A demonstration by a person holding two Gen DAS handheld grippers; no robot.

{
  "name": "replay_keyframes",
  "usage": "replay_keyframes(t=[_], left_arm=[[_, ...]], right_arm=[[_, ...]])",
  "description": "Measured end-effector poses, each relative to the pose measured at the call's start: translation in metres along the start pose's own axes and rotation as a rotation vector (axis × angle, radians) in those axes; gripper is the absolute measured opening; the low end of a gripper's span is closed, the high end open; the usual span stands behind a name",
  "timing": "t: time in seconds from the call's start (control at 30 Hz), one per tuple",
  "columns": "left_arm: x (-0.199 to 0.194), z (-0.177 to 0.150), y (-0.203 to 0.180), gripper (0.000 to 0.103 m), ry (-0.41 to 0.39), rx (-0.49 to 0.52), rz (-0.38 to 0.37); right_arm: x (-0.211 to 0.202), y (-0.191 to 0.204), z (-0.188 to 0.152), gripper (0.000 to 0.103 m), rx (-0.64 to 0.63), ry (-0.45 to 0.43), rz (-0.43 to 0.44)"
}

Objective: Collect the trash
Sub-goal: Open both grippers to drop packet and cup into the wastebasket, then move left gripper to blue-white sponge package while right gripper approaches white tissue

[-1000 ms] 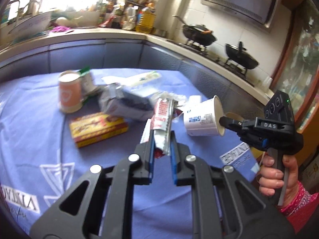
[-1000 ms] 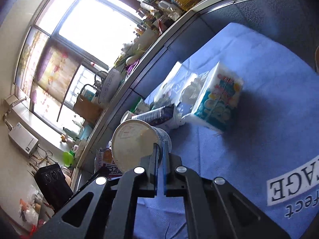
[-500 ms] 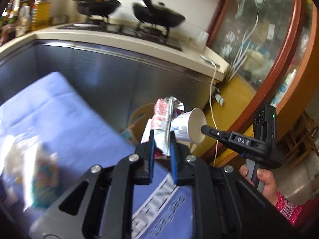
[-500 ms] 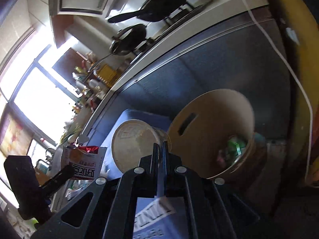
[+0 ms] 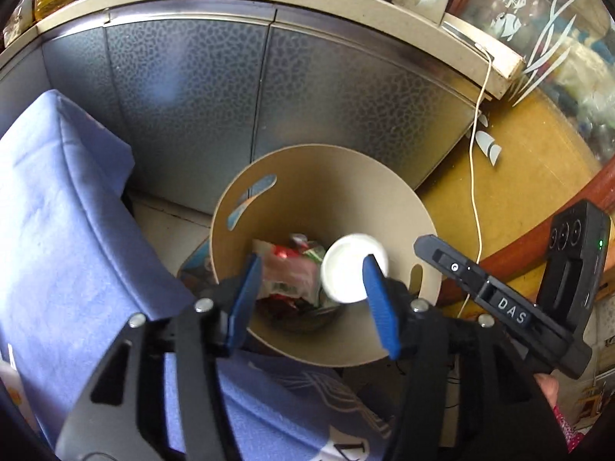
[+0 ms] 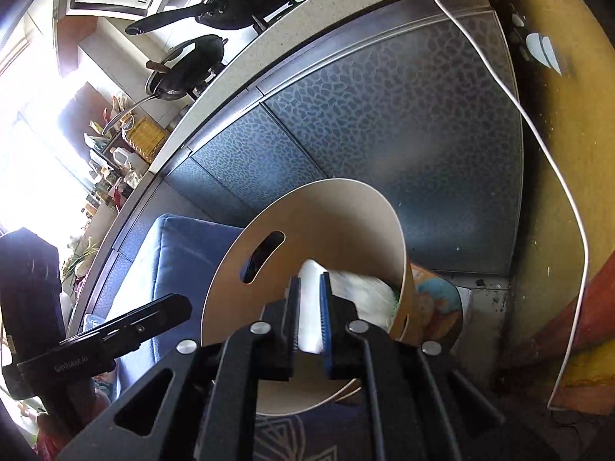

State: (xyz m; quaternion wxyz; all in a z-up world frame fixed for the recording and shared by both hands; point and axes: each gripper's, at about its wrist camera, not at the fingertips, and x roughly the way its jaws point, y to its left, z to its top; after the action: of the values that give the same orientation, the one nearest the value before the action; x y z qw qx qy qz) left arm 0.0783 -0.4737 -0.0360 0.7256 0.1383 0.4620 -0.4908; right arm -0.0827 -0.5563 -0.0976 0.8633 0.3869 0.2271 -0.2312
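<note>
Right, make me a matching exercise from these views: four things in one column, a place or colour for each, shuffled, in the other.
Things:
1. cup
2. bin
3. cloth
4. cable

Places or colours:
A. blue, draped over the table
B. white, hanging from the counter
C. tan, on the floor by the cabinets
D. white, dropping inside the bin

Pairs: 1-D, 2-C, 3-A, 4-B

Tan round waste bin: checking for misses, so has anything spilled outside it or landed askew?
Nothing stands out. The white paper cup and red-and-white wrapper are inside the tan round waste bin; no trash shows beside it.
</note>
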Motion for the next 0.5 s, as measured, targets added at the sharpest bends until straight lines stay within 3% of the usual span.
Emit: replay_keyframes(t=[0.07,0.3,0.5], left_arm=[[-0.011,-0.003,0.002,0.052,-0.02,-0.007,-0.004],[-0.072,-0.033,0.008,0.052,-0.126,-0.002,-0.018],[-0.136,-0.101,0.036,0.052,-0.176,-0.024,0.015]], right_arm=[[-0.005,0.003,-0.002,0.06,-0.002,-0.032,-0.01],[-0.037,0.025,-0.007,0.061,-0.023,-0.102,0.037],[-0.034,0.069,-0.021,0.061,-0.075,-0.016,0.132]])
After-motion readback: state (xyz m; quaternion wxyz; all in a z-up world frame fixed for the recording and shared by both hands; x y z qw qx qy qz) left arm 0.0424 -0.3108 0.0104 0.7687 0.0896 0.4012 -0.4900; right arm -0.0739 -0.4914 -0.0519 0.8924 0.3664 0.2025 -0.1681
